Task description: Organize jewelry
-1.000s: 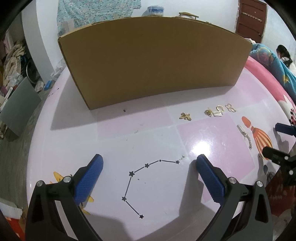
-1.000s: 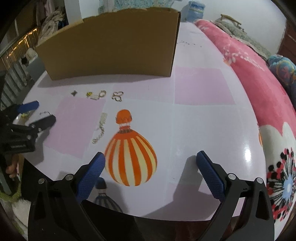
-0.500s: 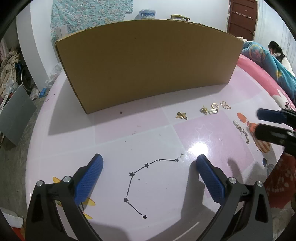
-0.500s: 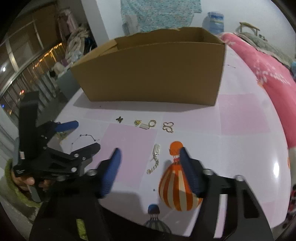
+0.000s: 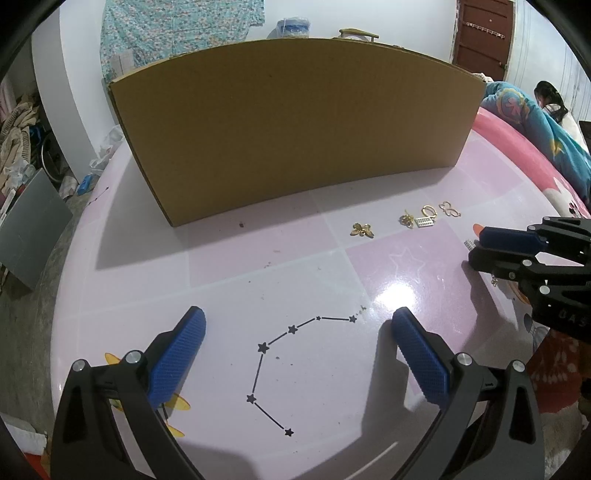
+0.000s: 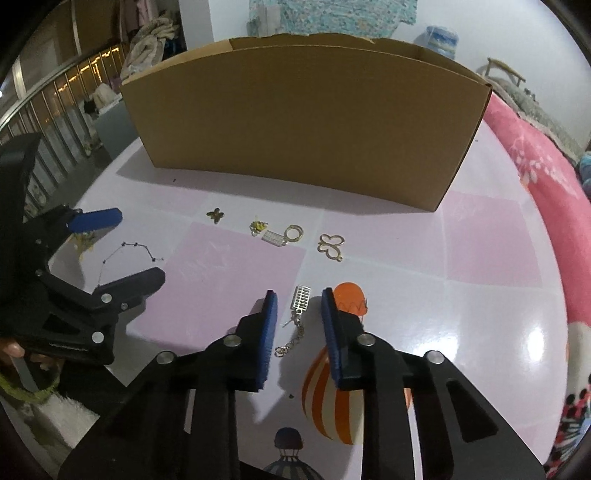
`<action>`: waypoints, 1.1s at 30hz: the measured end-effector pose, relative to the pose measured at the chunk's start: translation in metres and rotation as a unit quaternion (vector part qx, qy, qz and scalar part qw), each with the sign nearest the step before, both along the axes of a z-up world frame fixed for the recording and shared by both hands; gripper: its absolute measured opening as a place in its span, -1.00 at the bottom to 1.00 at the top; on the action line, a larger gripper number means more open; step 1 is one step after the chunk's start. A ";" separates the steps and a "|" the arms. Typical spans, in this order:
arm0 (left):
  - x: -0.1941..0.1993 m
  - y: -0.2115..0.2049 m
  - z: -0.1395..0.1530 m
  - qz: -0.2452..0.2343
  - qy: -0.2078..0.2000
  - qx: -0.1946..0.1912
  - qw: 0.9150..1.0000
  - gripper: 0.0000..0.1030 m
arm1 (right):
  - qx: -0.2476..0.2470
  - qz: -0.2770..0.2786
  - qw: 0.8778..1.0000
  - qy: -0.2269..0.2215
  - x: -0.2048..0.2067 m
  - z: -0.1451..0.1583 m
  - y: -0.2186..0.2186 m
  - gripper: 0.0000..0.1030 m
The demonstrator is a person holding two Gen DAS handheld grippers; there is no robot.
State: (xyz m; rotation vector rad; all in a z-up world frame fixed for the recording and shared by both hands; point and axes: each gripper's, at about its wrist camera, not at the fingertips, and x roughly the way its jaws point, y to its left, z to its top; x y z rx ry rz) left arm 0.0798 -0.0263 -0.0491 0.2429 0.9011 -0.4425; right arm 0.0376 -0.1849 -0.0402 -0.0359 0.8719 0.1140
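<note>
A glossy pink tabletop [image 6: 491, 240] printed with pale squares, a line of black stars [image 5: 291, 328] and an orange striped balloon [image 6: 332, 398] fills both views; a pink blanket [image 6: 546, 192] lies along its right side and a dark door [image 5: 480, 33] stands in the far wall. A person sits in the far right corner of the left view.

The only lettering is on the black body of the right claw in the left view, too small and cut off to read. The tall cardboard box [image 6: 306, 122] stands open-topped at the back of the tabletop; its inside cannot be seen from either camera.

In front of the box the jewelry lies in a loose row: a gold flower charm [image 6: 215, 214], a small gold cluster [image 6: 258, 227], a silver plate with a ring [image 6: 282, 236] and a butterfly outline [image 6: 331, 246]. Nearer, a silver charm on a chain [image 6: 297, 314] lies on the tabletop beside the balloon's top.

The right claw [image 6: 299, 299] has just been closing; its blue pads now stand narrow on either side of the chain charm, with a gap still visible on each side. The left claw [image 5: 297, 328] hangs wide over the stars, holding nothing.
</note>
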 end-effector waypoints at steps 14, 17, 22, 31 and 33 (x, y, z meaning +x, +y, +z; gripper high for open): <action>0.000 0.001 0.000 -0.016 -0.003 -0.001 1.000 0.92 | 0.046 -0.023 0.999 0.009 -0.003 0.001 -0.016 -1.00; 0.000 0.000 0.000 -0.016 -0.003 0.000 1.000 0.92 | 0.054 -0.031 0.998 0.008 -0.008 -0.002 -0.022 -1.00; -0.002 -0.004 0.005 -0.026 -0.003 -0.011 1.000 0.87 | 0.063 -0.040 0.997 0.000 -0.013 -0.003 -0.035 -1.00; -0.007 -0.048 0.029 -0.114 -0.016 -0.048 0.992 0.09 | 0.093 -0.056 0.994 -0.015 -0.024 -0.005 -0.061 -1.00; -0.005 -0.059 0.030 -0.130 -0.012 -0.050 0.990 -0.08 | 0.104 -0.057 0.993 -0.020 -0.027 -0.007 -0.067 -1.00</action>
